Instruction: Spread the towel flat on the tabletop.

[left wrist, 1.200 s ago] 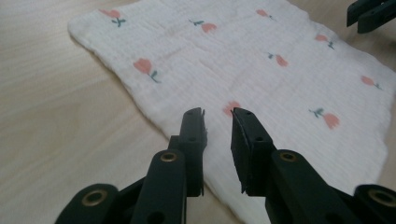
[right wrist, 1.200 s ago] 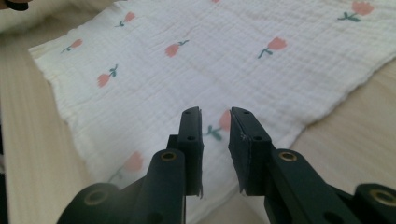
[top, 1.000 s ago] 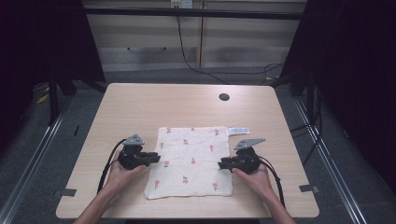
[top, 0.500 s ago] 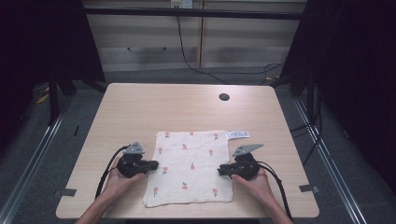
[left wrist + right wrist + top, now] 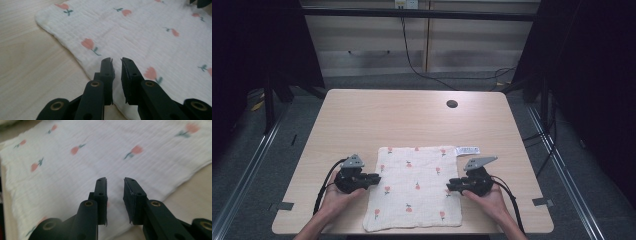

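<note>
A white cloth printed with small pink tulips lies flat near the table's front edge. My left gripper sits at the cloth's left edge, held by a hand. In the left gripper view its jaws stand a narrow gap apart over the cloth's hem, having just been opening, with nothing between them. My right gripper rests at the cloth's right edge. In the right gripper view its jaws hover over the cloth, also just opening, and nothing is pinched between them.
The light wooden table has a dark round cable hole at the back right. A small white label sticks out at the cloth's far right corner. Dark floor and rails surround the table.
The cloth has slid toward the table's front edge, and both hands with their grippers have come slightly nearer with it.
</note>
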The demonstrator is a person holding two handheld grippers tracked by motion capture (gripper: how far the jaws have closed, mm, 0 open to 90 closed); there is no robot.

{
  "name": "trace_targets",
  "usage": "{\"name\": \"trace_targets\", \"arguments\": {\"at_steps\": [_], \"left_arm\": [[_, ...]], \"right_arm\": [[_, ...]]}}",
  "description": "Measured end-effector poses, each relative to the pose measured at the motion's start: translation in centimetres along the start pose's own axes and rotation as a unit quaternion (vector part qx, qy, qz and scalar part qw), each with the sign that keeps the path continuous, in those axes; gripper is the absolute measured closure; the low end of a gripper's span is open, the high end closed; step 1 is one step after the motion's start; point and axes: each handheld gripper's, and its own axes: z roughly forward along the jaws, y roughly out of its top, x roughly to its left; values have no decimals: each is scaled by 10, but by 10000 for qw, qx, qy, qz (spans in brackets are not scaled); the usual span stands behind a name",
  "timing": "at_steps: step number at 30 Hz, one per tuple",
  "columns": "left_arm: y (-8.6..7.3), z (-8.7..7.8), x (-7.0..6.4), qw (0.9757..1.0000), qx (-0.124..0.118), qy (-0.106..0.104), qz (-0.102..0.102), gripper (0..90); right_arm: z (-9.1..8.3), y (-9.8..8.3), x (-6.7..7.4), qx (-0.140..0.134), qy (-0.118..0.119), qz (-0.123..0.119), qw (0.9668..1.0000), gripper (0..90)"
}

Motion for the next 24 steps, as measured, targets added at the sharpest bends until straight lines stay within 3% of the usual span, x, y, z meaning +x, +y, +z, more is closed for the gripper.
{"name": "trace_targets", "arguments": {"at_steps": [4,5,6,11,16,24], "left_arm": [[2,6,5,9999,30,105,-5,803],[2,7,7,10000,-4,68,-5,803],[2,6,7,10000,-6,68,-14,804],[1,7,8,10000,-42,55,-11,806],[0,7,9,10000,-77,14,4,810],[-2,7,10,9999,-124,-15,-29,810]], "right_arm": [[-5,16,-16,-170,-229,101,9995,720],[-6,21,-23,-255,-312,79,9992,720],[-5,33,-39,-347,-519,177,9979,707],[4,54,-73,-364,-747,352,9959,674],[21,68,-93,-321,-799,537,9948,624],[41,68,-105,-73,-968,656,9931,588]]}}
